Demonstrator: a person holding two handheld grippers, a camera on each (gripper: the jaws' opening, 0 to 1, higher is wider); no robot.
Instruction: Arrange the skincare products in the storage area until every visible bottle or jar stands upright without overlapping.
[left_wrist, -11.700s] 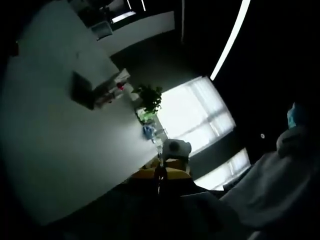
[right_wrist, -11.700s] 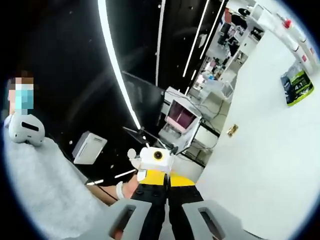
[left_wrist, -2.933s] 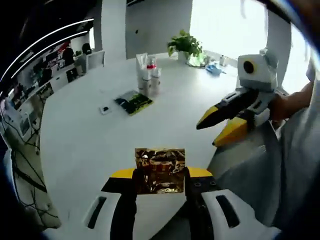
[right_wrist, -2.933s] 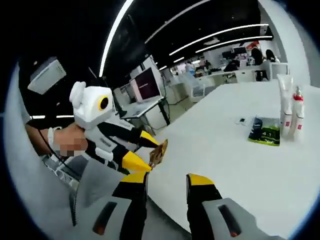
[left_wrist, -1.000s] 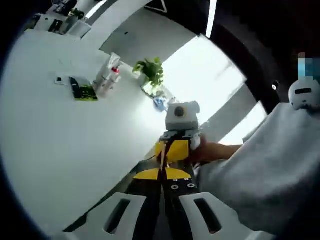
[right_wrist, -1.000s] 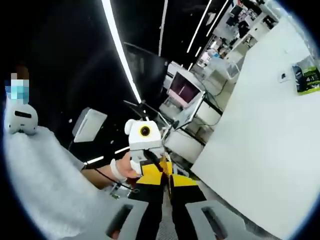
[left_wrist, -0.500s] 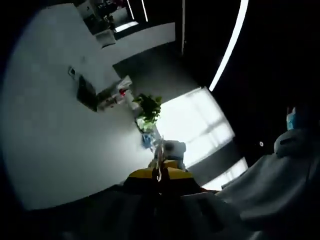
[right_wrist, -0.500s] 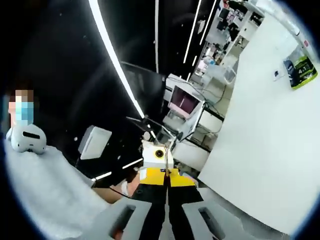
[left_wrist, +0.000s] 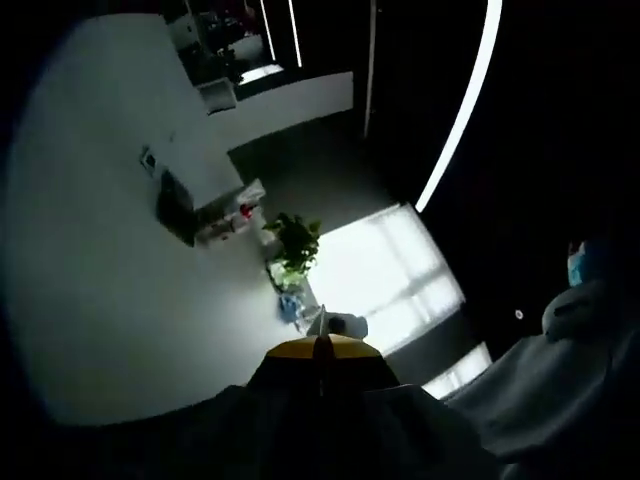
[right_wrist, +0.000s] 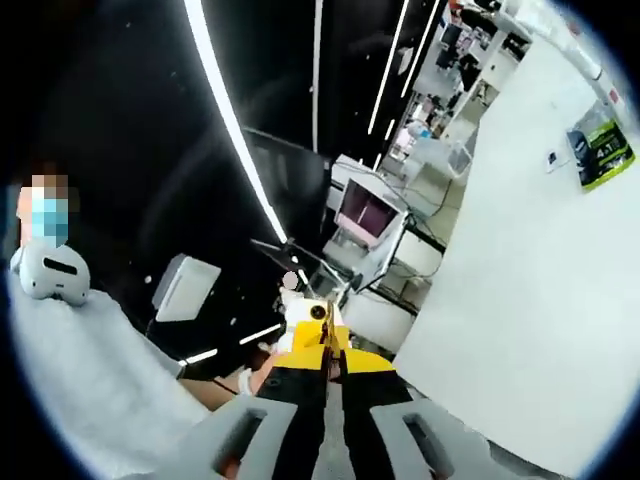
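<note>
In the right gripper view the right tool (right_wrist: 327, 362) rises from the bottom edge with its yellow-tipped jaws nearly together, a thin gold-coloured edge (right_wrist: 324, 335) standing in the slit between them. Whether the jaws actually press on it cannot be told. Nose to nose with it is the left tool (right_wrist: 312, 322), its white body facing the camera, and a bare wrist (right_wrist: 262, 377) shows just beside it at lower left. A grey sleeve (right_wrist: 85, 375) covers the lower left of that view.

In the left gripper view the left tool (left_wrist: 320, 352) is very dark; its jaws look closed, with a thin pale sliver showing at the seam, too dim to name. The white body of the right tool (left_wrist: 340, 324) sits just beyond the tips. A grey-clad shoulder (left_wrist: 545, 385) shows at lower right.

Well beyond both tools the white tabletop (left_wrist: 90, 300) stretches away. The skincare bottles (left_wrist: 228, 215) stand in a small cluster far off on it, beside a dark flat packet (left_wrist: 176, 205); how each stands is too small to tell. Past them is a potted plant (left_wrist: 293, 240) against a bright window. In the right gripper view the packet (right_wrist: 603, 145) lies near the tabletop's far end.
</note>
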